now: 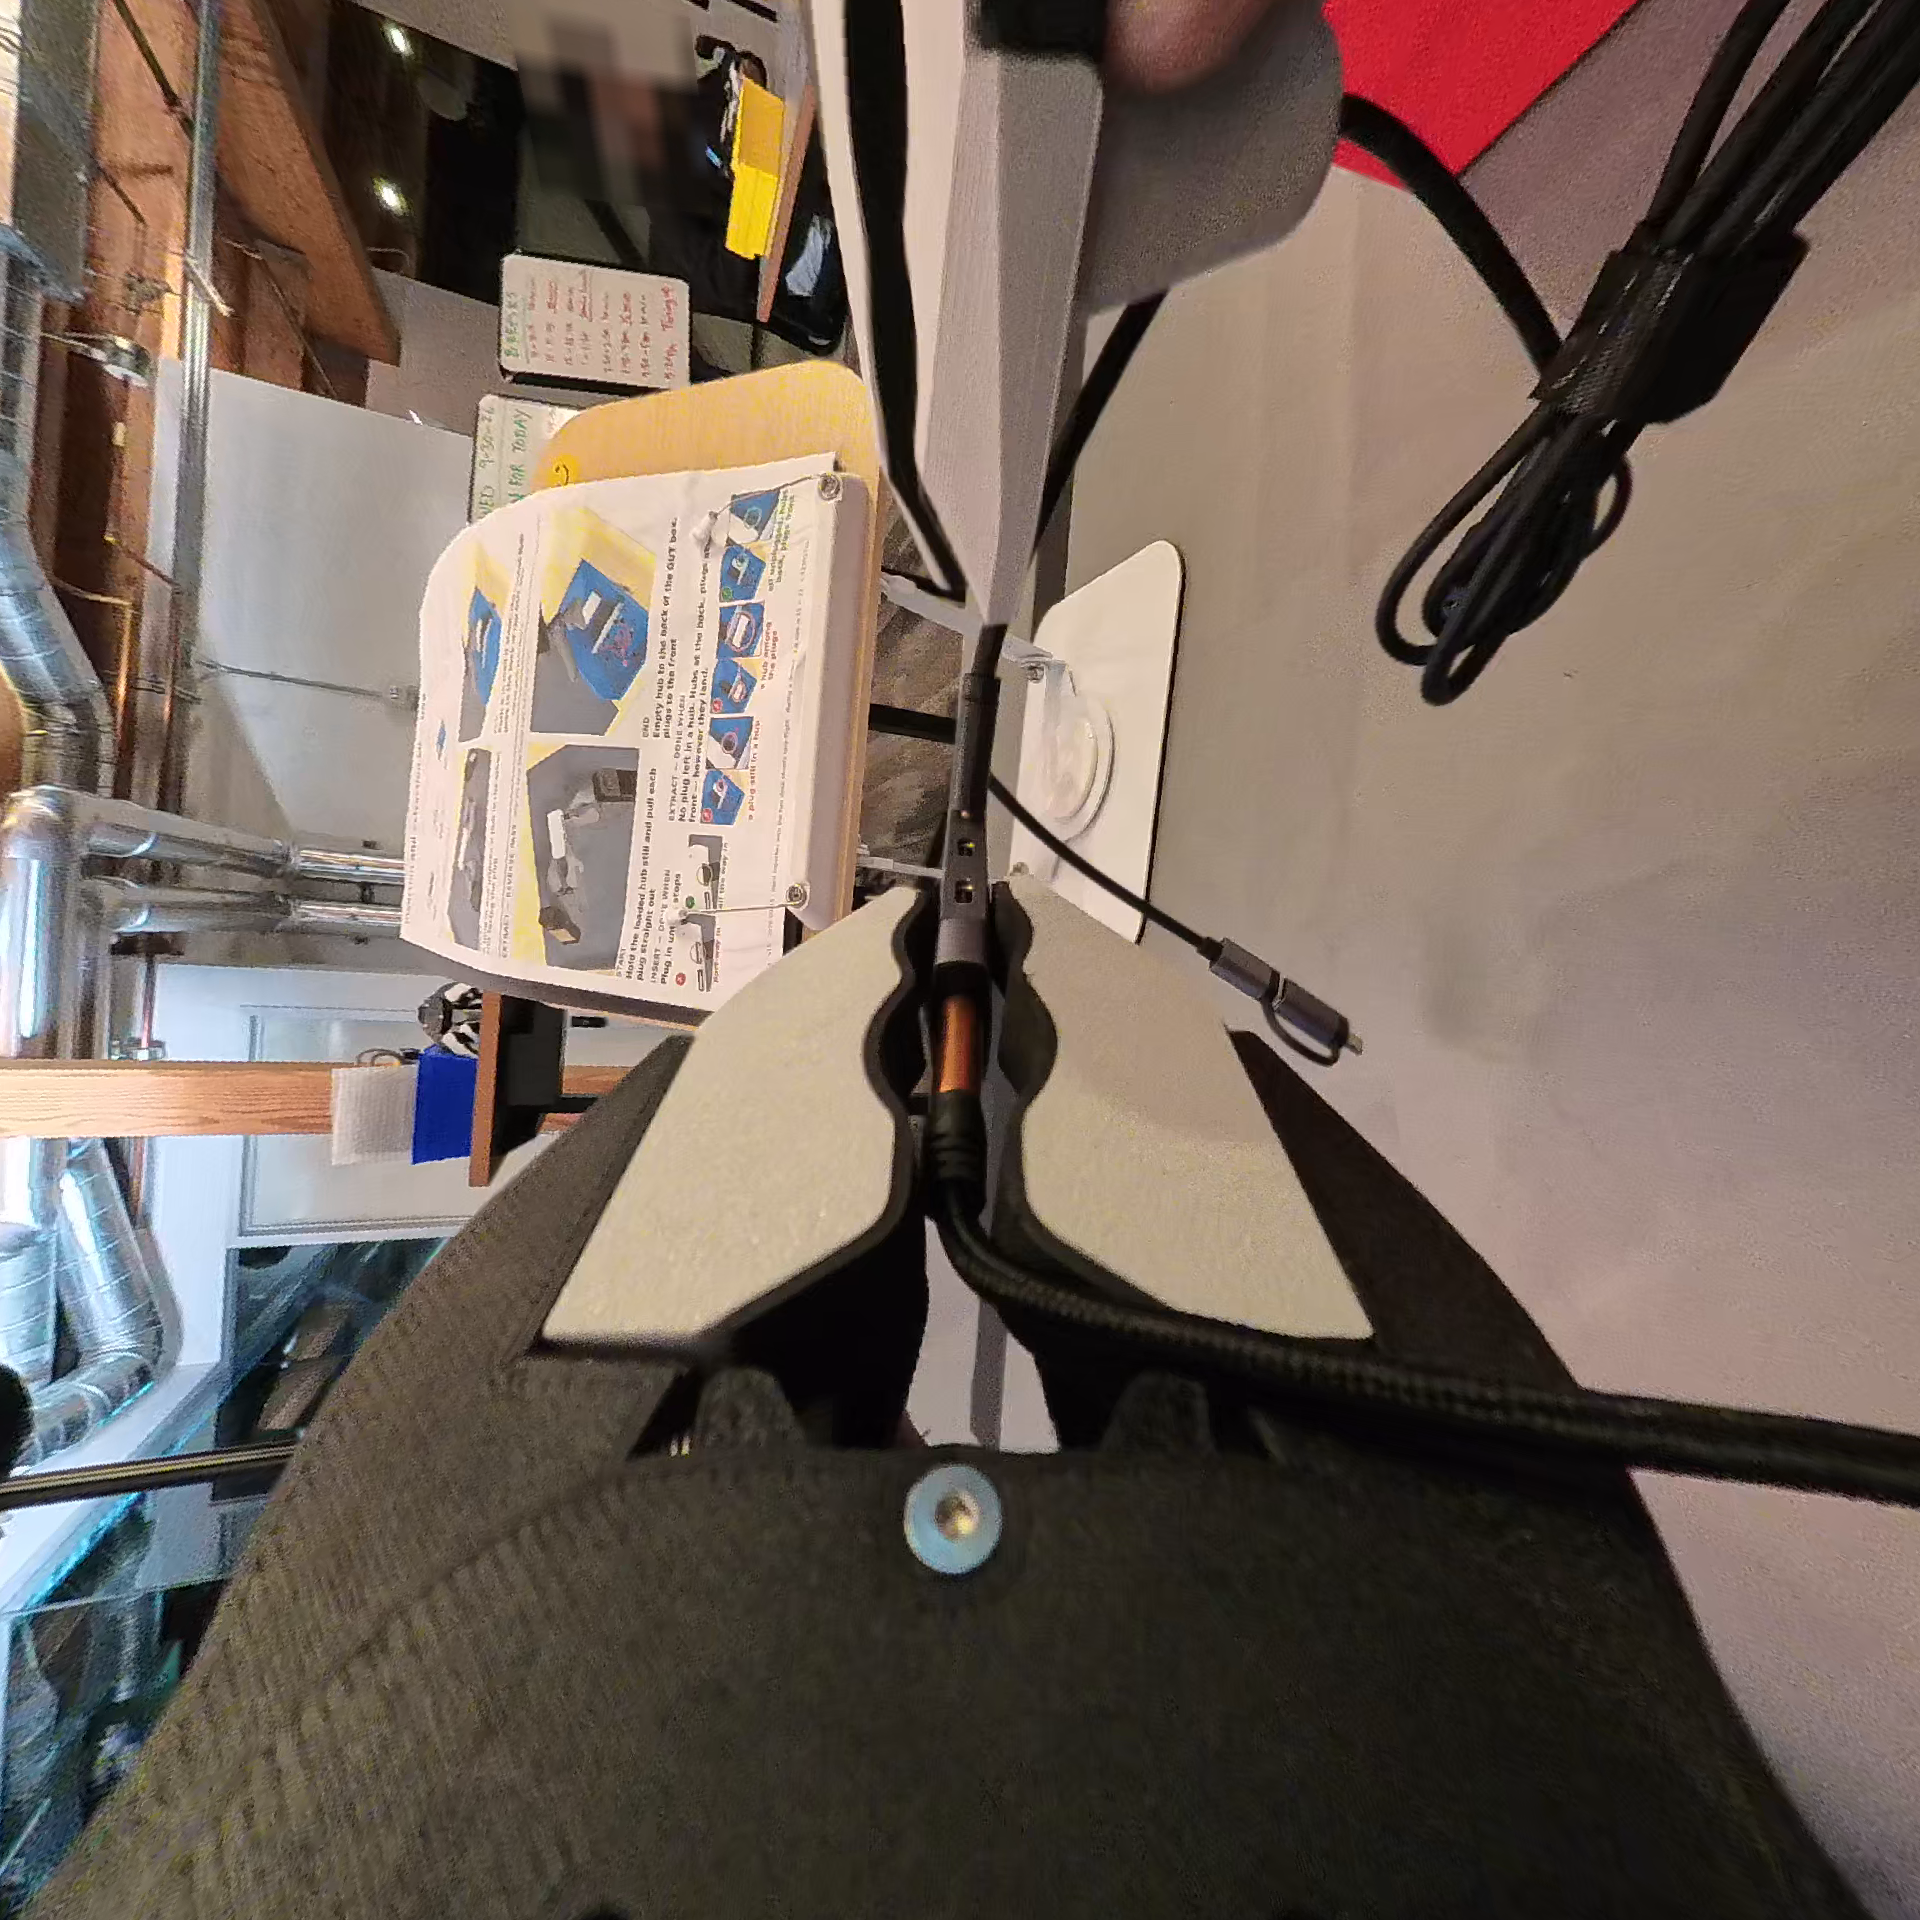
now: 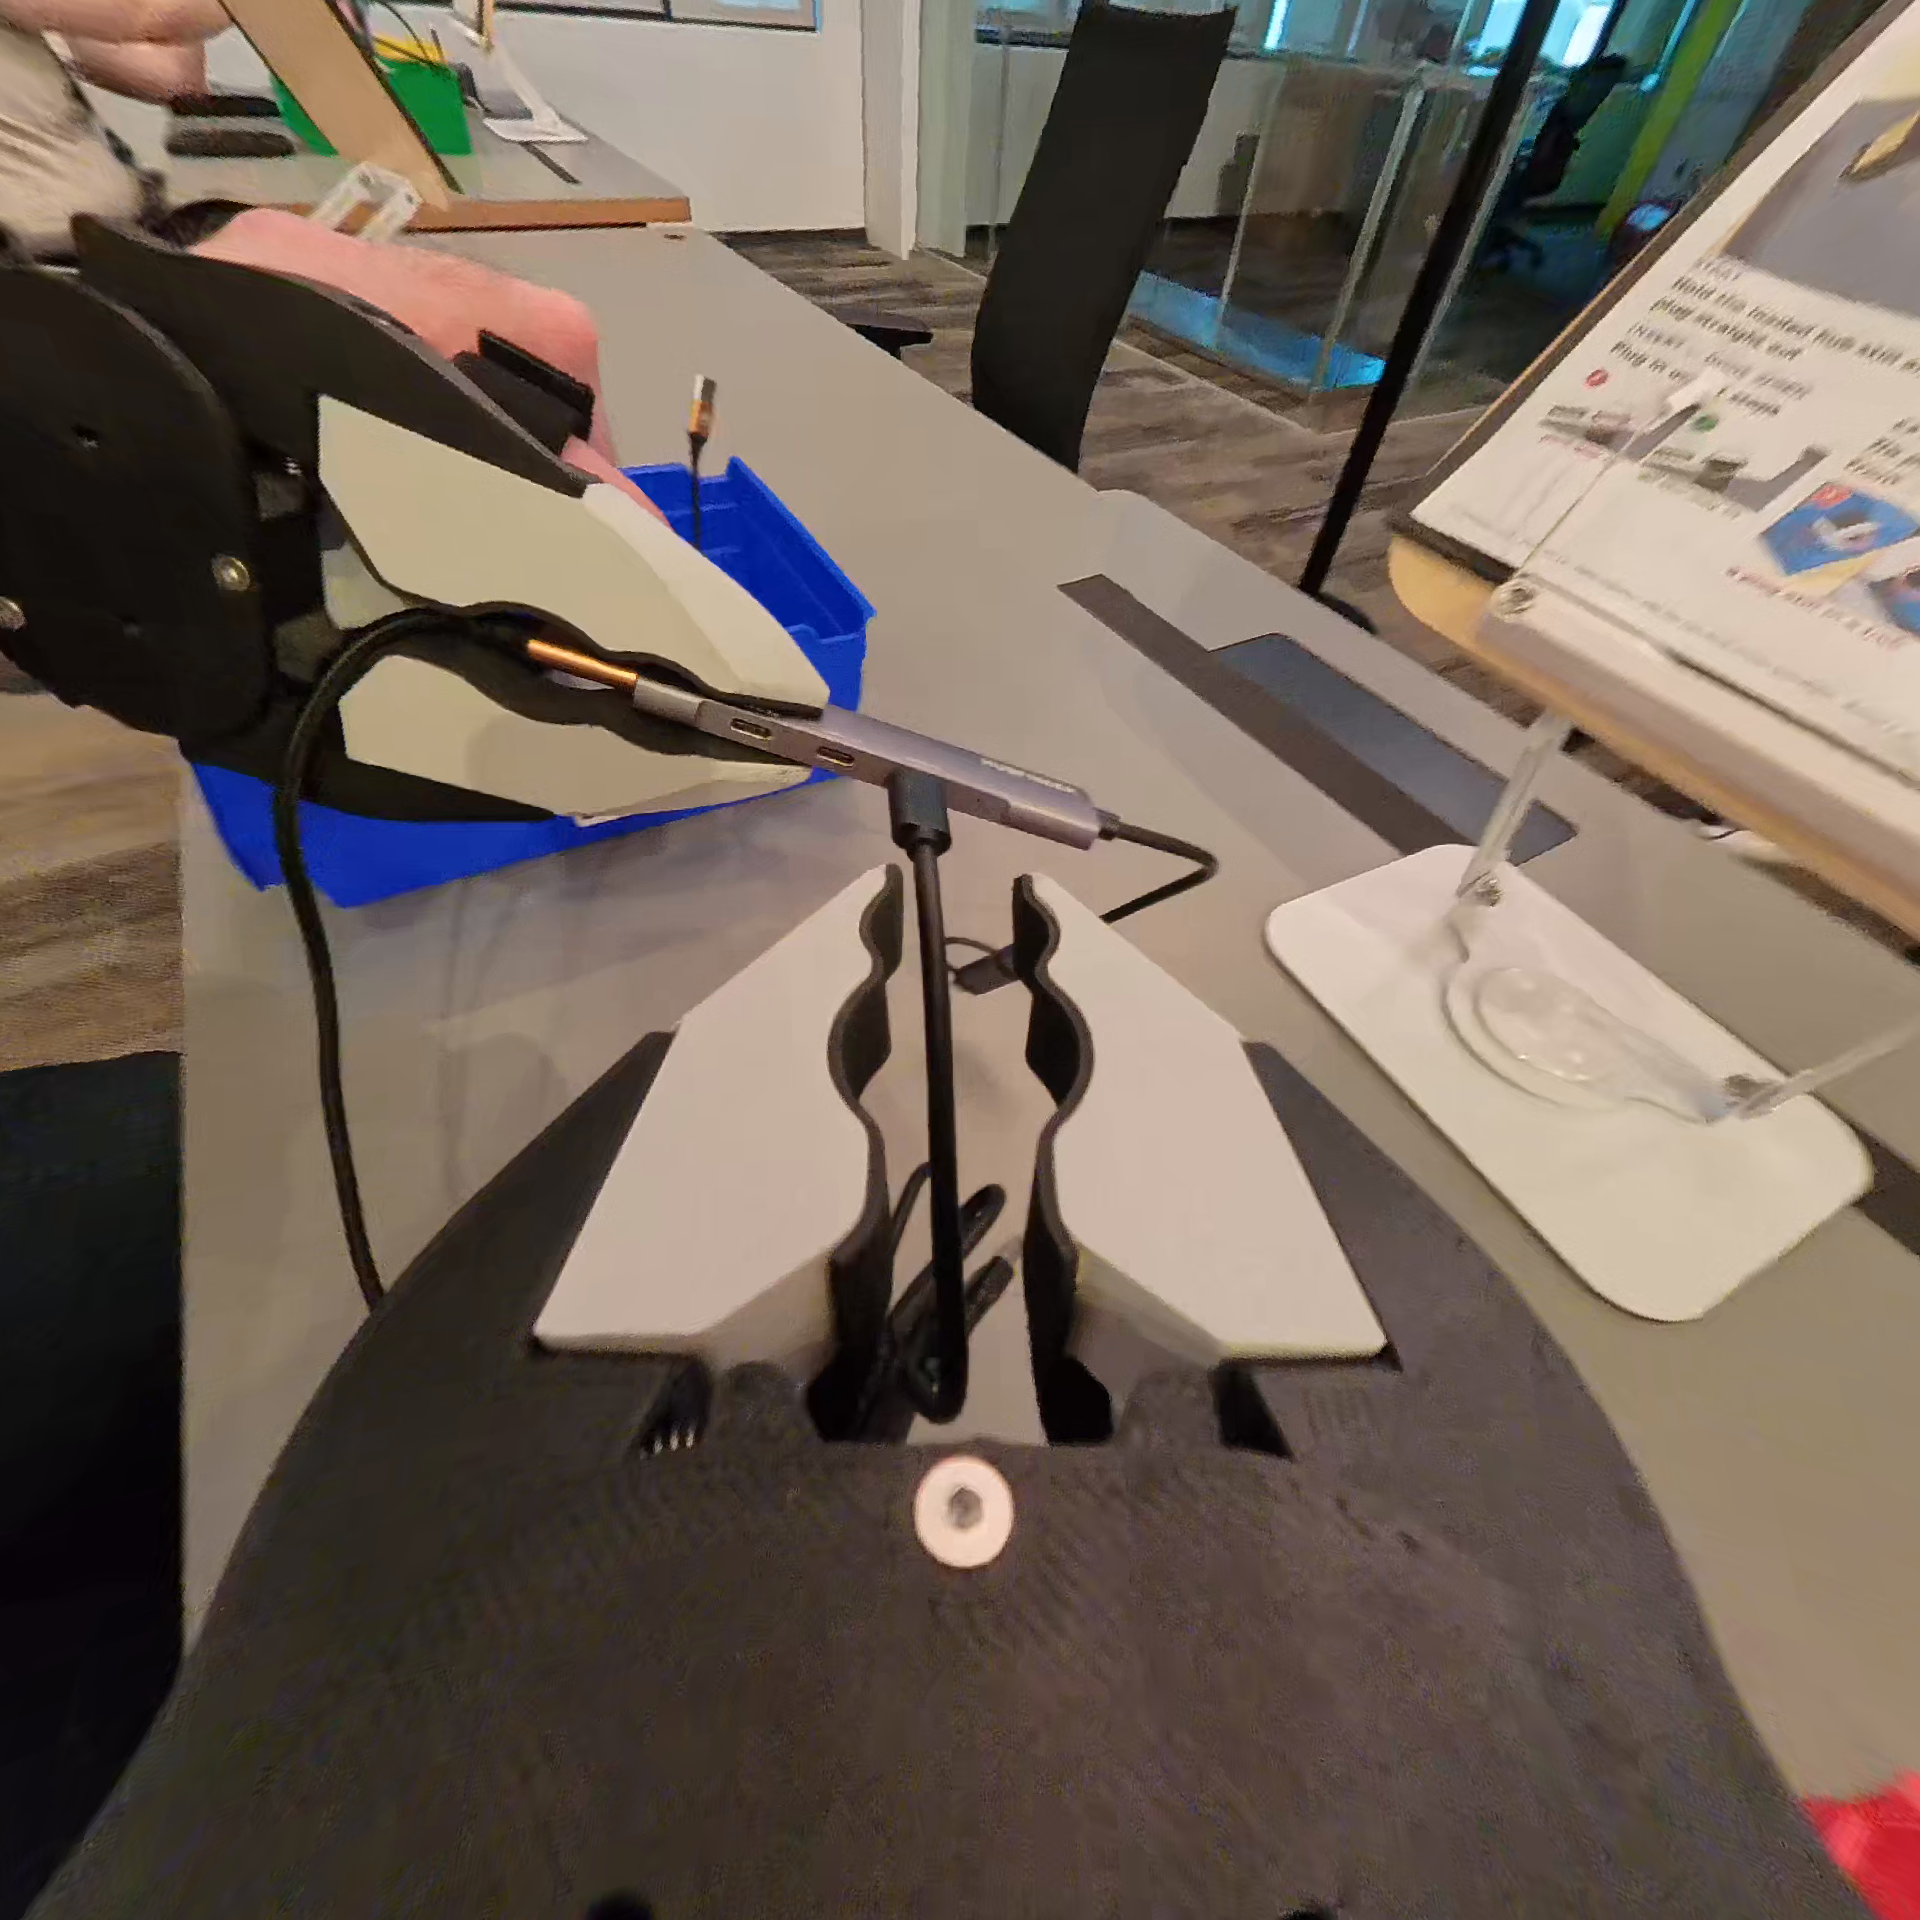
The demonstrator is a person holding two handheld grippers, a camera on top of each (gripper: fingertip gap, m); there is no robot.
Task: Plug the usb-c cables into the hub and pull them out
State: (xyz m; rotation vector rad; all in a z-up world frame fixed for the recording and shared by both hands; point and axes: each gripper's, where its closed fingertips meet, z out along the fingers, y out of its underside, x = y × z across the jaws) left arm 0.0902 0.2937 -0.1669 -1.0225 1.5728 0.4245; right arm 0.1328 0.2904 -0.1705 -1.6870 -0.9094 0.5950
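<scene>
My left gripper (image 1: 958,894) is shut on one end of a slim grey hub (image 1: 961,831). It holds the hub roughly level above the grey table, as the right wrist view shows (image 2: 977,784). An orange-collared plug (image 1: 954,1049) sits in the gripped end, between the left fingers. A black USB-C plug (image 2: 920,805) sits in the hub's side port. Its black cable (image 2: 940,1091) hangs down between the fingers of my right gripper (image 2: 956,888), which is open just below the plug and not touching it. The left gripper (image 2: 810,732) shows at the left of the right wrist view.
A blue bin (image 2: 790,582) stands behind the left gripper, with another orange-tipped cable (image 2: 703,400) sticking up from it. A document stand on a white base (image 2: 1558,1195) is at the right. A strapped bundle of black cables (image 1: 1538,457) and the hub's tail connector (image 1: 1283,997) lie on the table. The grippers' ends are close to 5 cm from one another.
</scene>
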